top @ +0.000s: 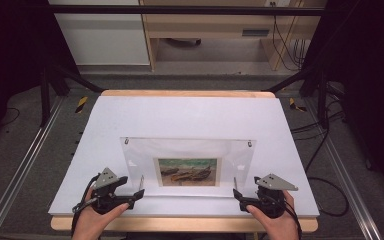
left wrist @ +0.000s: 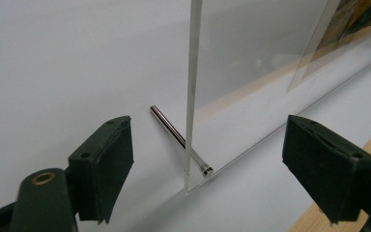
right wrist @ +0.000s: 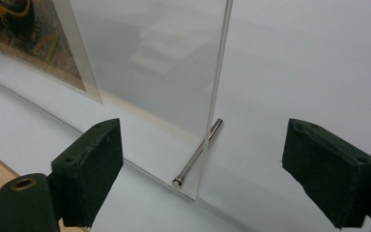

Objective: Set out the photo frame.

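A clear acrylic picture frame [top: 187, 148] stands upright on the white table top [top: 190, 112], with a small painting of boats [top: 187, 171] in its lower middle. A metal pin passes through each lower corner. My left gripper [top: 139, 195] sits at the frame's lower left corner. In the left gripper view the left gripper [left wrist: 205, 142] is open, its jaws wide on either side of the panel's edge [left wrist: 192, 96] and pin [left wrist: 176, 136] without touching them. My right gripper [top: 238, 195] mirrors it at the lower right corner. There the right gripper [right wrist: 200, 140] is open around the panel's edge [right wrist: 217, 87] and pin [right wrist: 196, 153].
The table's wooden front edge [top: 180, 223] runs just behind both hands. Aluminium rails [top: 20, 170] flank the table, and cables [top: 325, 150] lie on the floor at the right. Wooden furniture [top: 220, 30] stands beyond the far edge.
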A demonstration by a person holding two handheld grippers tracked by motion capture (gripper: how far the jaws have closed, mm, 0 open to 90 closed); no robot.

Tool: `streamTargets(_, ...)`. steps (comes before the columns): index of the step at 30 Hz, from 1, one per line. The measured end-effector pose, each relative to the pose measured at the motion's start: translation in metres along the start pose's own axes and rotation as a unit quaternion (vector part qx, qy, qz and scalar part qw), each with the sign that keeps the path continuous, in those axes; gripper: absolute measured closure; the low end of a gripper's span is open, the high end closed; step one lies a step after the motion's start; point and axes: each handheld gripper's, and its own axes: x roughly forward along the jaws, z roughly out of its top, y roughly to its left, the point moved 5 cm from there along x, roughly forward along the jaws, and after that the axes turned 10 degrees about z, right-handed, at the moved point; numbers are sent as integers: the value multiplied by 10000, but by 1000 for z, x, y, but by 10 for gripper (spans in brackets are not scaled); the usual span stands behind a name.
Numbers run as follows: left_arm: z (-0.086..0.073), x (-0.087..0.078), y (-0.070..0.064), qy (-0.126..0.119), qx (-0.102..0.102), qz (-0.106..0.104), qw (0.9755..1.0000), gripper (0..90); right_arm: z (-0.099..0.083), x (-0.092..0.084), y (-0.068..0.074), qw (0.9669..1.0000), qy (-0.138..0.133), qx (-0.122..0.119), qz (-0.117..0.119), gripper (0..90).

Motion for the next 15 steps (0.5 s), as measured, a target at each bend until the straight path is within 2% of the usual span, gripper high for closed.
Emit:
streamTargets(5,1,-4,3,-124,46,-81,9999,97,1,-6,-1,9998,-166,28,67,122)
streamTargets(10,6,-11,4,-456,144,-205,9986,92,2,-11,-3,9995,-302,-9,49,107)
streamTargets(13,9,-15,6,-655,207,-187,9975,88,3,-17,-4,9989,-468,-11,25,100)
streamTargets(15,9,-15,7,-663,189,-177,9975,88,3,-20,-5,9987,-513,7,-21,96)
